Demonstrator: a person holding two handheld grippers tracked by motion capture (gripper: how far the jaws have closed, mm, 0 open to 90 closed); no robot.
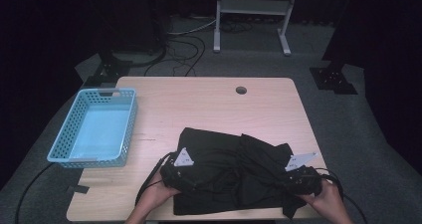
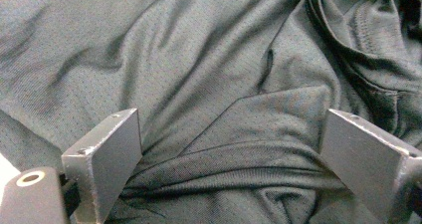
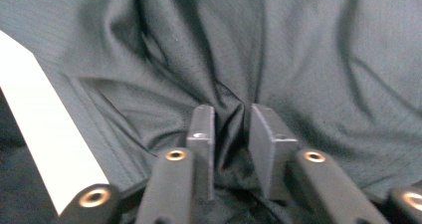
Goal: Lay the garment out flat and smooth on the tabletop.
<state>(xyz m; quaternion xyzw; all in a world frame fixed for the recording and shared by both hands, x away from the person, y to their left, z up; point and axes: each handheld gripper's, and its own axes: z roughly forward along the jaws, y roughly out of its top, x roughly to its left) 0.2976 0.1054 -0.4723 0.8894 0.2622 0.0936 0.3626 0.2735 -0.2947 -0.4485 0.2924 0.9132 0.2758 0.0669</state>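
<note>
Right gripper (image 3: 231, 119) pinches a thin fold of the black mesh shirt (image 1: 229, 169) between near-closed jaws, left gripper (image 2: 231, 144) gapes over a ridge; fold may slip if pulled.

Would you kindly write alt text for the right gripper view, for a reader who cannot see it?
The right gripper pinches a bunched fold of the black garment between its two nearly closed black jaws. Creased cloth spreads across the frame, with a strip of pale table at the left.

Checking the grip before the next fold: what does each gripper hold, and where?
The right gripper pinches a bunched fold of the black garment. The left gripper stands open astride a fold, holding nothing.
</note>
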